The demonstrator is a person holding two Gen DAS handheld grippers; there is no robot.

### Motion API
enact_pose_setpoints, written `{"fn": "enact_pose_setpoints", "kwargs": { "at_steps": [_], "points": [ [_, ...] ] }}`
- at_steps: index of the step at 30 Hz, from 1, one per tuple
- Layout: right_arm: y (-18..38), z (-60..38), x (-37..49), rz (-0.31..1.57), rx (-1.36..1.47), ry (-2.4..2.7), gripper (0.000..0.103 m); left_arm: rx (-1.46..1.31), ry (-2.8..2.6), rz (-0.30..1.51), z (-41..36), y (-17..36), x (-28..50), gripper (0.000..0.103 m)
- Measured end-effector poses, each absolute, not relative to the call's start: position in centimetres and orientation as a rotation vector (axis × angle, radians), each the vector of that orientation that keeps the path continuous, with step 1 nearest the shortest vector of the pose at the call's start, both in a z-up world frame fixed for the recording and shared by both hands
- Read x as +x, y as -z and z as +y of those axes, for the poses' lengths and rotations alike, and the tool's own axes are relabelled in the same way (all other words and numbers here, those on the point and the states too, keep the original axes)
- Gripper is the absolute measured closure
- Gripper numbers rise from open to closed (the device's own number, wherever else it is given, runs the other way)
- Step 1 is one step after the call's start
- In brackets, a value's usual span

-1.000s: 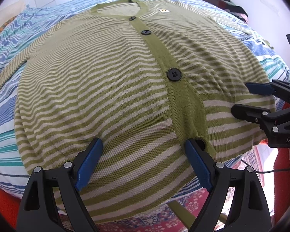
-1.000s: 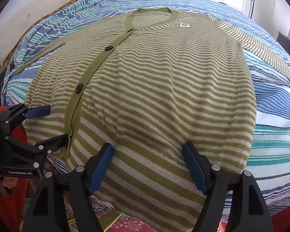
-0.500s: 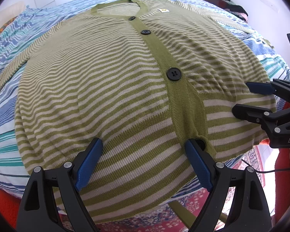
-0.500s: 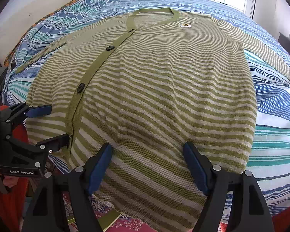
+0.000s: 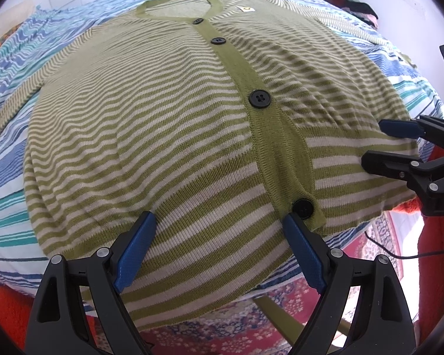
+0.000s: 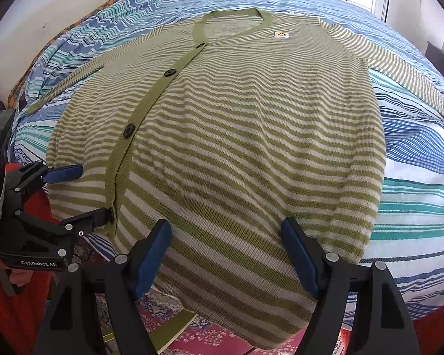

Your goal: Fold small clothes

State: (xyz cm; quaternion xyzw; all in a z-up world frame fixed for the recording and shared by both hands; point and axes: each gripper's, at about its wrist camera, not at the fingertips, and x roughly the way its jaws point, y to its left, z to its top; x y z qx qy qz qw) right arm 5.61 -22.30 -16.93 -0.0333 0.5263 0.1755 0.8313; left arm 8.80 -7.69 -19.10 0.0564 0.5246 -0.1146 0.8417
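Both grippers, left gripper (image 5: 219, 248) and right gripper (image 6: 226, 254), hover wide open, holding nothing, the cardigan (image 5: 168, 136) spread flat on the bed (image 6: 414, 159) just ahead. No fold started; next they likely pinch the hem.

Left gripper (image 5: 219, 223) and right gripper (image 6: 226, 230) both gape wide, side by side.

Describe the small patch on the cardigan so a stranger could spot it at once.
A green and cream striped cardigan lies spread flat on the blue striped bed. Follow its plain green neckband up to the V. Just beside it sits a small white square patch bearing a yellow smiley, the only badge on the knit.
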Motion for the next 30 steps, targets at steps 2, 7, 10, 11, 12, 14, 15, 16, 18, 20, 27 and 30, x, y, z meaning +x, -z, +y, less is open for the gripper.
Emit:
{"fn": "enact_pose_setpoints", "kwargs": {
  "at_steps": [2, 7, 10, 11, 12, 14, 15, 16, 18, 20, 27, 30],
  "points": [
    [17.0, -22.3, 5.6, 1.115, -0.076, -0.374, 0.025, 0.145, 0.250, 1.112, -8.1, 19.3, 8.5, 0.011],
    [17.2, -21.8, 5.3, 1.111, -0.104, -0.377, 0.021, 0.202, 0.254, 1.109, -8.7, 19.2, 7.9, 0.010],
    [17.0, -21.9, 5.3, 1.111, -0.097, -0.377, 0.021, 0.174, 0.273, 1.126, -8.2, 18.3, 7.3, 0.011],
    [16.7, -22.0, 5.3, 1.114, -0.086, -0.376, 0.021, 0.139, 0.280, 1.111, -7.7, 17.5, 7.0, 0.013],
    [16.3, -22.4, 5.3, 1.117, -0.066, -0.376, 0.021, 0.085, 0.292, 1.083, -7.0, 16.4, 6.6, 0.015],
    [14.9, -23.7, 5.2, 1.095, 0.013, -0.360, 0.022, -0.007, 0.286, 1.013, -5.5, 14.6, 6.0, 0.015],
    [14.0, -24.8, 5.2, 1.067, 0.068, -0.344, 0.022, -0.035, 0.261, 0.982, -4.7, 13.9, 5.9, 0.014],
    [13.2, -26.1, 5.1, 1.034, 0.125, -0.322, 0.022, -0.059, 0.233, 0.960, -3.9, 13.6, 6.0, 0.014],
    [11.9, -29.2, 5.3, 0.977, 0.255, -0.273, 0.022, -0.115, 0.171, 0.951, -2.3, 13.6, 6.6, 0.014],
    [11.0, -32.7, 6.1, 0.934, 0.378, -0.238, 0.022, -0.174, 0.113, 0.965, -0.9, 14.2, 7.3, 0.014],
    [7.8, -50.9, 10.7, 0.699, 0.733, 0.012, 0.022, -0.235, -0.020, 0.937, 1.5, 14.1, 7.8, 0.015],
    [9.4, -60.0, 11.5, 0.639, 0.944, 0.157, 0.022, -0.223, -0.057, 0.929, 1.7, 14.1, 7.9, 0.015]
  ]
}}
